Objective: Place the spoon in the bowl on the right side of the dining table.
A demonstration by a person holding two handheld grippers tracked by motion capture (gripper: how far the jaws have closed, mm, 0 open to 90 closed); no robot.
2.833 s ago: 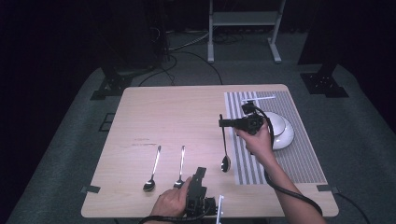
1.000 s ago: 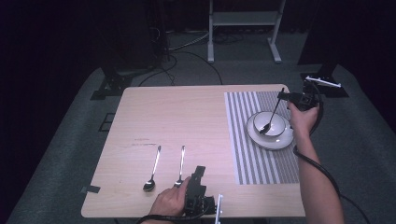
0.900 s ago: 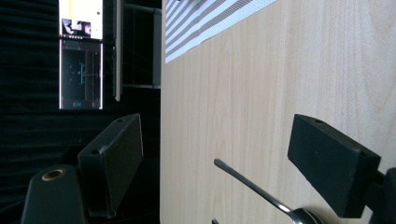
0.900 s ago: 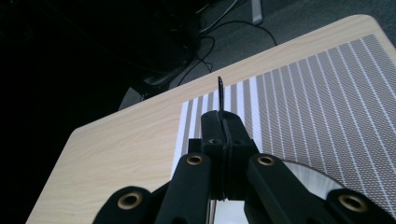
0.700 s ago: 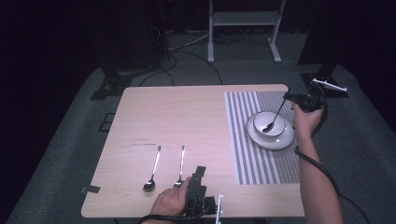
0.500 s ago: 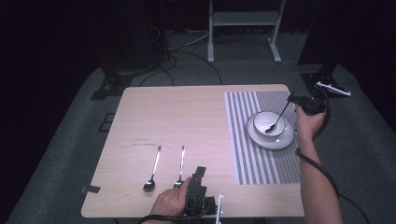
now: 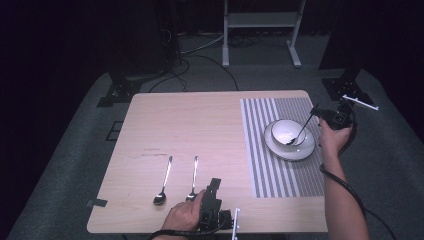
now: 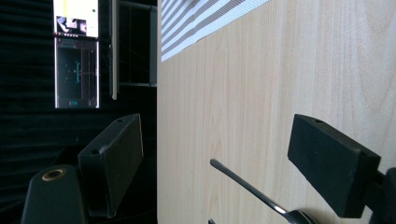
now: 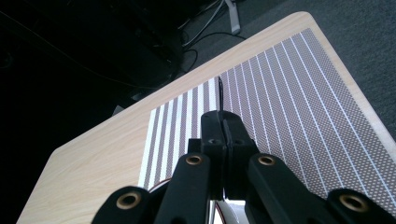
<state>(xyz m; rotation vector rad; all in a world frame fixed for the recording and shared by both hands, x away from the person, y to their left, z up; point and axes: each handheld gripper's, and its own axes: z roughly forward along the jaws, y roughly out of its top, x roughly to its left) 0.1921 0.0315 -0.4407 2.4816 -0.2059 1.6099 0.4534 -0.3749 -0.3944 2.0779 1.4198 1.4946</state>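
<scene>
The right gripper (image 7: pixel 316 111), jaws pinched on a spoon (image 7: pixel 300 132), holds it tilted with its head inside the bowl (image 7: pixel 286 131) on the striped mat (image 7: pixel 260 150). The left gripper (image 7: pixel 215 186) rests near the table's (image 7: pixel 200 120) front edge, jaws spread, just beside two other spoons (image 7: pixel 193 178).

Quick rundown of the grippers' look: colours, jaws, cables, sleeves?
Both are black. The left gripper has two blocky rectangular black jaws and a brass-coloured fitting at its base. The right gripper has black linkage arms with brass-coloured pivot pins. A black cable trails along the right forearm. Both forearms are bare, no sleeves.
</scene>
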